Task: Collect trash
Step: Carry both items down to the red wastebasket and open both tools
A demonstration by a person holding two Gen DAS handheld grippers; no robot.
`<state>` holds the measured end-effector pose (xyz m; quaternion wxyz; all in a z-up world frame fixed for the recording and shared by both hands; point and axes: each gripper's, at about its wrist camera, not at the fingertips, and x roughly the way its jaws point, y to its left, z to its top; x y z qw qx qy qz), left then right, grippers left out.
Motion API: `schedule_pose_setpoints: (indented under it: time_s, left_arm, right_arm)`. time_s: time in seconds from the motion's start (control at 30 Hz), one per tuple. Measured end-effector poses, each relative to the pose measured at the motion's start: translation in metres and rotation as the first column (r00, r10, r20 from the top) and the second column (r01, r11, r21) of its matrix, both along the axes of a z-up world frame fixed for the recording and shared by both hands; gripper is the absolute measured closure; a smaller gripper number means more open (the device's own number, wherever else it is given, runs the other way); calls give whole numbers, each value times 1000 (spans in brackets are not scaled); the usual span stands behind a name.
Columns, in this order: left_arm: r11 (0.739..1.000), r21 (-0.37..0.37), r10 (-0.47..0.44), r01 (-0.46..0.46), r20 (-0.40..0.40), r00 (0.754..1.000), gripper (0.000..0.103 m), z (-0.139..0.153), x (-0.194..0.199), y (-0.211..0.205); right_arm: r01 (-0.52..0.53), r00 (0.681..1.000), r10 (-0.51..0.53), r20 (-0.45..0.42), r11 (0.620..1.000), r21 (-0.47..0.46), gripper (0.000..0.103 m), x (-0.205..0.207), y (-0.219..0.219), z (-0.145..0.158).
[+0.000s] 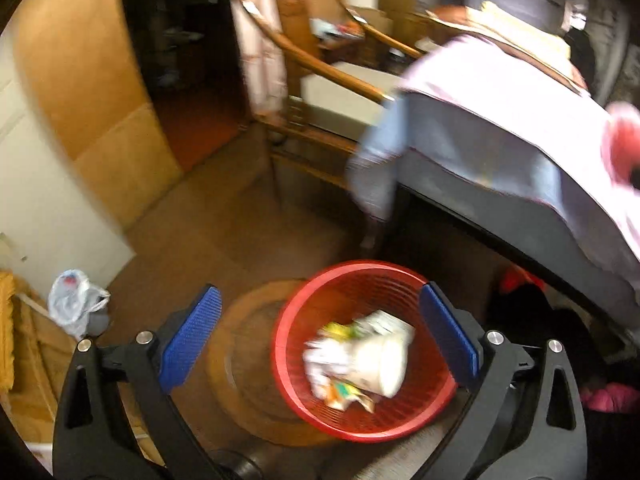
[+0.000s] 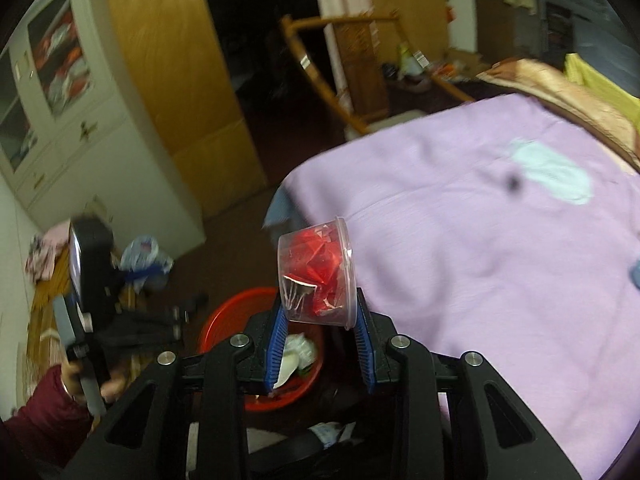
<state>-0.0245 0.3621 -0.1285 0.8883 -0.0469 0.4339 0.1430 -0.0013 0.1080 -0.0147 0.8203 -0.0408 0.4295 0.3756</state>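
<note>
The bed (image 2: pixel 480 240) fills the right wrist view; the red basket (image 1: pixel 360 360) stands on the floor by its near corner. Only the left view shows its contents, seemingly a paper cup (image 1: pixel 384 364) and wrappers. The left tool (image 1: pixel 320 340) gapes wide, empty. The right tool (image 2: pixel 322 344) clamps the clear plastic tub (image 2: pixel 316 272) of red scraps: light, thin-walled, slippery, best held across its sides.

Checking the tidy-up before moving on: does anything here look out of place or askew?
A crumpled plastic bag lies loose on the floor by the white cabinet, outside the red basket. The clear tub in the right gripper is tipped sideways.
</note>
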Motion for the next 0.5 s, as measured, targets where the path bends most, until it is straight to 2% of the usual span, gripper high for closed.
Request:
schedule_pose_setpoints:
  time_s: [0.23,0.3,0.33,0.5]
  left_arm:
    - [994,-7,113,-113,33,993,7,-3,-9,35]
    - [991,6,131,-131,25,991,7,-8,-9,42]
    - [991,12,136,-136,21,991,7,-9,-9,46]
    - [991,1,135,-135,10,991,7,-13,-9,49]
  right_arm:
    - [-160,984,155,-83,985,-60,71,-12,65,-27]
    - [-204,973,196,-121,977,-55,57,-13,80,-30]
    - [-217,968,208,-140,975,-47,47,-13,85,-32]
    - [-205,974,199,-105,977,-59,47,-9,86,-27]
